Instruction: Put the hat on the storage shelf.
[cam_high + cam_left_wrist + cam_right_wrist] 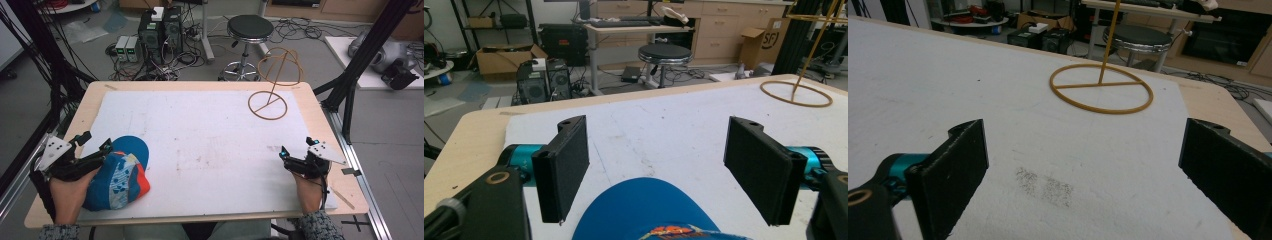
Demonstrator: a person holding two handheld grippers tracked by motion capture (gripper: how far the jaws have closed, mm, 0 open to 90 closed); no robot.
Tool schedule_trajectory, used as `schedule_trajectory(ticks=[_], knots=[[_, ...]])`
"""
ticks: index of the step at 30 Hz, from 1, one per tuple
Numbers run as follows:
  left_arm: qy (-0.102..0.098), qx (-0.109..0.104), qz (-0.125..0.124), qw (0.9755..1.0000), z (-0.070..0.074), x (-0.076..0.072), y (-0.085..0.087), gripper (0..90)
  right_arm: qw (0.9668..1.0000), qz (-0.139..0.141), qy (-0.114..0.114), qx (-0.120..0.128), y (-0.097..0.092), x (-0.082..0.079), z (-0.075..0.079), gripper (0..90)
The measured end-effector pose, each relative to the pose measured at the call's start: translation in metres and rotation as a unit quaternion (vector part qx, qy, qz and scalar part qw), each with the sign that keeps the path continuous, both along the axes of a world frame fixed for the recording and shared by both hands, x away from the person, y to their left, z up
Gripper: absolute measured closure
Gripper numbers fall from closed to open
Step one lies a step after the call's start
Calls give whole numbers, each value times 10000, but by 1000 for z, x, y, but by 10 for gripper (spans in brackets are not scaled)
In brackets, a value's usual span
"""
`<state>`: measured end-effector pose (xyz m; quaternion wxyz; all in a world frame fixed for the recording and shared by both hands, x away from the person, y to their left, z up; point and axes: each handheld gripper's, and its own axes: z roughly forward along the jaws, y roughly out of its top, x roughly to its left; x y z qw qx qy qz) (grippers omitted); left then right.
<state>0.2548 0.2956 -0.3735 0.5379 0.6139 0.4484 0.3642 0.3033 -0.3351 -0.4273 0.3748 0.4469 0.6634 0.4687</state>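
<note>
From the high view, your left gripper (102,150) sits at the near left of the desk (200,85), right against a blue cap (120,175); the cap lies on the white mat (210,145), brim pointing away from you, its patterned crown with an orange patch nearest your left hand (70,192); whether the hand touches the crown is hard to tell. Your right gripper (287,157) rests at the near right, well apart from the cap; a wire stand (275,82) rises at the far right of the mat.

In the left gripper view the jaws stand wide apart — nothing pressed between them; the cap (644,210) lies low between them, its brim forward, apart from both pads; the stand's ring base (796,94) shows far off to the right; beyond the desk edge stands a stool (668,54).

In the right gripper view the jaws are likewise spread wide, holding nothing; bare mat (998,100) with a grey smudge (1045,186) lies between them; the stand's ring (1101,88) sits ahead — its stem rises from the middle.
</note>
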Motion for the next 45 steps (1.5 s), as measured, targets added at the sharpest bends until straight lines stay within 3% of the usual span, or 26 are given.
schedule_trajectory(ticks=[10, 14, 19, 24, 32, 45], knots=[[-71, 155, 80, 9998, 8, -26, -11, 276, 10000, 42, -29, -21, 2, 1, 0, 46], [-107, 192, 96, 9997, 0, -43, -18, 301, 10000, 61, -19, -31, 4, 0, 1, 46], [2, 169, 17, 9999, -13, -63, -24, 309, 10000, 45, -21, -47, 3, -1, 1, 46], [22, 252, -44, 9997, -17, -68, -29, 328, 10000, 39, -22, -72, 4, -1, 1, 47], [237, 352, -125, 9990, -30, -68, -30, 362, 10000, 40, -24, -77, 4, -1, 1, 47], [331, 761, -233, 9963, -36, -72, -41, 380, 9998, 78, -31, -188, 6, -1, 1, 49]])
